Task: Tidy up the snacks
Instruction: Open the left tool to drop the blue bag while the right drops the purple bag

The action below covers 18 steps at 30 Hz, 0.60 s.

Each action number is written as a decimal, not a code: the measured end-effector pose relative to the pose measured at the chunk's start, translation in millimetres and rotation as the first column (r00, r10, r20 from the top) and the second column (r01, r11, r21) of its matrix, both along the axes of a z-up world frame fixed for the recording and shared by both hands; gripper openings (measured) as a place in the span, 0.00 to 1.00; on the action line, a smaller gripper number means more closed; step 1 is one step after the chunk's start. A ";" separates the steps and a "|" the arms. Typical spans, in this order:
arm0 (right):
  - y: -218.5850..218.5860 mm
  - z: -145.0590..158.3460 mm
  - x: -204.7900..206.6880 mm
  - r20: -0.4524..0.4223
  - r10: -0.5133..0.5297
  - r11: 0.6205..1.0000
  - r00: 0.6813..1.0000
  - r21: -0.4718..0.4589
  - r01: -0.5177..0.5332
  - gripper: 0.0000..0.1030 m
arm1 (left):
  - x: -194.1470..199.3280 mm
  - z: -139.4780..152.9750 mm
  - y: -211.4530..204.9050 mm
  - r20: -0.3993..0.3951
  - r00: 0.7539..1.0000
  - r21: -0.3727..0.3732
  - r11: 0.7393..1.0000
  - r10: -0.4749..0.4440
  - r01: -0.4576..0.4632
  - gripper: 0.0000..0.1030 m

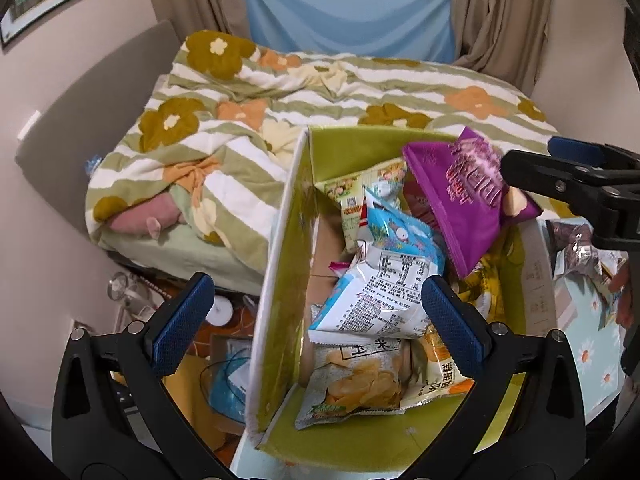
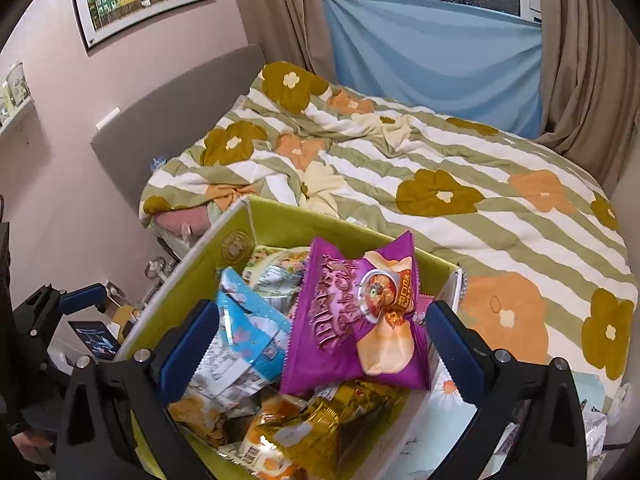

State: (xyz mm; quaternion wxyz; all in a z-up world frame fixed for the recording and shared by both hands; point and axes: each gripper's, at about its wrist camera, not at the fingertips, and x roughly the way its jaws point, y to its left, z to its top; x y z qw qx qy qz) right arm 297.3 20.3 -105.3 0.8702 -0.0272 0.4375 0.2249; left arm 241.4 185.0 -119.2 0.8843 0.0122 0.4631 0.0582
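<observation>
right tool (image 2: pixel 316 344) gapes apart, purple bag (image 2: pixel 352 320) loose atop the green box (image 2: pixel 236 240) (left tool (image 1: pixel 316 320) apart too); perched crooked, it might slide out.

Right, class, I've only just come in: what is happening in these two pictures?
A person with a gripper in each hand is sorting snacks into a green box beside a bed. The right gripper stands open over the box, with a purple snack bag lying loose on top of the pile between its fingers. The left gripper is open too, straddling the box's left wall and holding nothing.
</observation>
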 end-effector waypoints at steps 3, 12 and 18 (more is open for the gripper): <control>-0.6 15.7 -13.3 0.021 -0.010 1.000 1.000 0.015 0.010 1.00 | -7.3 12.2 1.7 0.026 1.000 0.003 1.000 0.000 0.000 1.00; -6.0 51.5 -66.2 0.098 -0.085 0.996 0.992 -0.011 0.087 1.00 | -38.6 44.4 -0.5 0.087 0.996 -0.009 0.999 -0.031 0.032 1.00; -20.0 66.2 -105.4 0.171 -0.176 0.984 0.970 -0.002 0.178 1.00 | -53.6 55.8 -16.8 0.121 0.986 0.006 0.994 -0.113 0.113 1.00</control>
